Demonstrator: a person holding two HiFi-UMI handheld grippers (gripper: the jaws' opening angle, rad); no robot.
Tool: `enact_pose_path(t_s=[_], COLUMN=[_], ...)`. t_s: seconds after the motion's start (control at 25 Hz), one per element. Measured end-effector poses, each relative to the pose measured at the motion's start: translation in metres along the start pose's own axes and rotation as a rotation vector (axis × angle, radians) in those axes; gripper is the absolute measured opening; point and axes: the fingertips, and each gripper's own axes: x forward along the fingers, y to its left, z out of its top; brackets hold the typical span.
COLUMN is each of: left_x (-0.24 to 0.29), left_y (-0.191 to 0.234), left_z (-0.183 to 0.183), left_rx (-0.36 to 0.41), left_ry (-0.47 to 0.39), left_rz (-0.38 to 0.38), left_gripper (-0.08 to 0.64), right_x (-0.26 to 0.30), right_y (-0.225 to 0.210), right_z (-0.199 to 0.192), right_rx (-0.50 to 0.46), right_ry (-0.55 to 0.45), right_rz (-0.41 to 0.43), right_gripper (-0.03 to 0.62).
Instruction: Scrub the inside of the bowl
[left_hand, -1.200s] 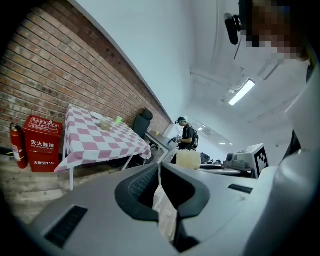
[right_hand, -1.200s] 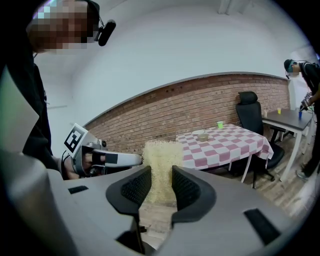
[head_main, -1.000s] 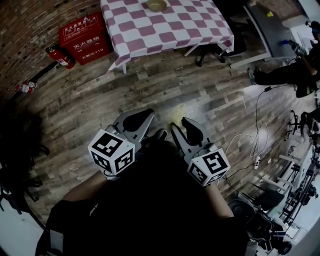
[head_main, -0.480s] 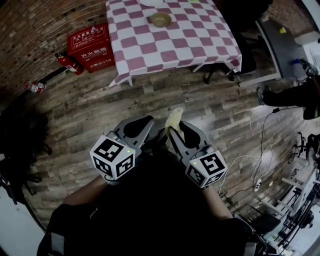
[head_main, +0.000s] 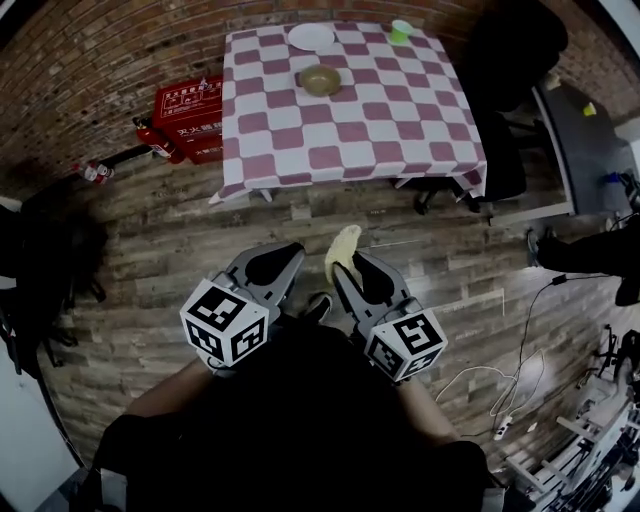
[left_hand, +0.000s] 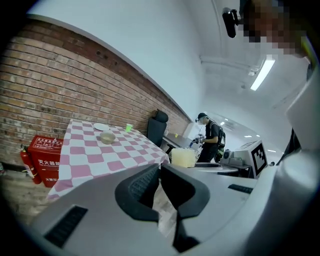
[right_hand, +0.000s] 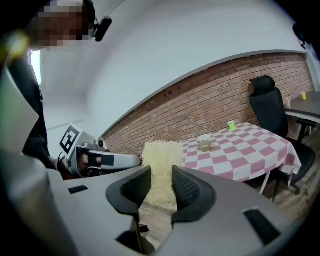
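At ten o'clock in the head view: red fire-equipment box against the brick wall, fire extinguisher lying at its seven o'clock corner.

At six o'clock, over the plank floor: left gripper, jaws pressed together with nothing between them, pointing toward twelve.

Just beside it, at its three o'clock: right gripper, jaws clamped narrow on a yellow scrubbing pad, which sticks out past the fingertips toward twelve.

Straight ahead at twelve o'clock, well apart from both grippers: table under a pink-and-white checked cloth. On it, toward the far edge: tan bowl, upright, touched by neither gripper. White plate at the bowl's twelve. Green cup at the bowl's two o'clock, near the far right corner.

At two o'clock, just beside the table's right edge: black office chair.

In the left gripper view, at three o'clock, beyond some desks: a person in dark clothes, standing.
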Motion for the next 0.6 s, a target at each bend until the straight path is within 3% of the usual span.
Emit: enact_pose_path(t_s=[0.36,0.6], left_x=[0.037,0.054], left_y=[-0.002,0.038], left_z=[0.015,0.033], left_rx=[-0.009,-0.033], left_ry=[0.01,-0.001], left_rz=[0.033,0.025], left_gripper=[0.023,0.023], right_x=[0.001,0.041], right_y=[-0.044,-0.057], right_z=[0.018,0.029], right_rx=[0.012,-0.018], right_ry=[-0.013,0.03], right_rz=[0.005,0.003], right_gripper=[0.138,0.138])
